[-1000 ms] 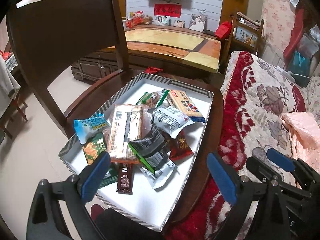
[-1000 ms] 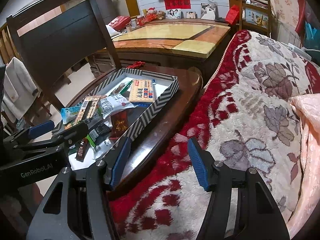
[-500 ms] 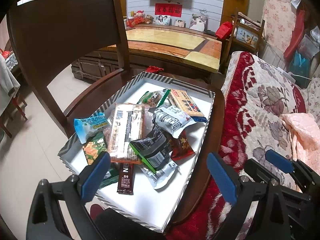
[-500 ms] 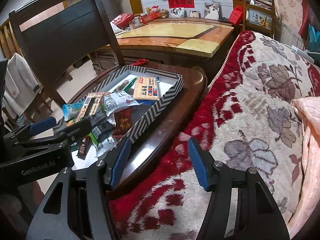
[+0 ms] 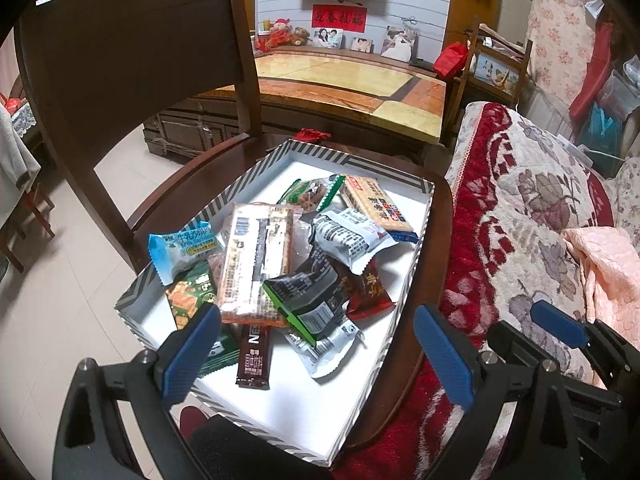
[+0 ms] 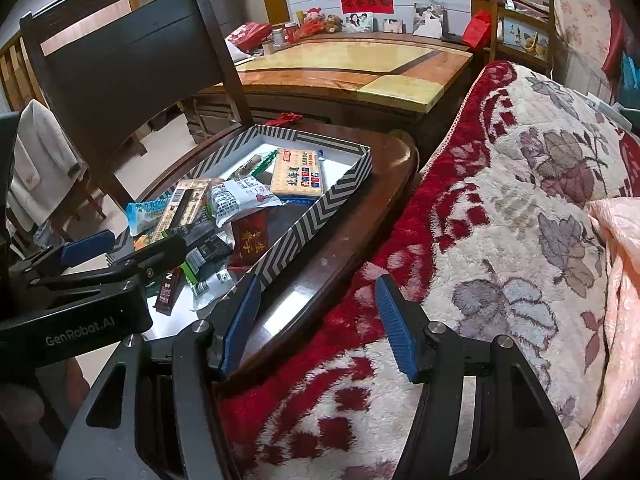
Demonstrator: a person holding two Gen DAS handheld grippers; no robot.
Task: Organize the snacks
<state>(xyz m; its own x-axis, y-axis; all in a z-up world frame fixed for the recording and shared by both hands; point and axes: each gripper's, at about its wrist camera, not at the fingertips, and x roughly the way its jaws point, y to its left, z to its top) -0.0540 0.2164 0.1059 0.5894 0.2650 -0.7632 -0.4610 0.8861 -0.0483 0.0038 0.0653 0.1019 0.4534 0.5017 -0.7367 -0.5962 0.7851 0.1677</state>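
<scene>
My left gripper point(image 5: 316, 344) hangs w/ blue pads spread wide, nothing between them, over the near end of the shallow box w/ black-and-white striped walls and white floor point(image 5: 280, 412); my right gripper point(image 6: 316, 320) is likewise released and empty, over the edge where the dark polished wooden chair seat point(image 6: 320, 272) meets the red-and-cream floral fleece blanket point(image 6: 500, 208), just beside the box's right wall

Snacks sit heaped in the box's middle, overlapping: long tan cracker pack w/ barcode point(image 5: 258, 264) on top, left of centre; black wrapper w/ green edge point(image 5: 308, 296) touching its right side; grey-white crimped pouch point(image 5: 348, 236) behind that; dark red sachet w/ gold lettering point(image 5: 370, 292) tucked under both; beige biscuit pack w/ blue-and-red print point(image 5: 378, 208) at the far right wall; green-edged clear pack of brown bits point(image 5: 310, 194) beside it; light blue pouch point(image 5: 182, 246) leaning on the left wall; green-orange pack point(image 5: 188, 296) below it, partly behind my left pad; dark brown stick sachet point(image 5: 254, 354) and a silver torn-edged wrapper point(image 5: 324, 346) nearest me; near floor of box bare white

Around: the chair's dark backrest point(image 5: 132, 64) rises close on the left, crowding that side; blanket hugs the right; pale pink quilted cloth point(image 5: 608, 264) on it; orange-and-yellow glossy table point(image 5: 348, 80) beyond; in the right view my left gripper's black frame covers the pile's near-left part
</scene>
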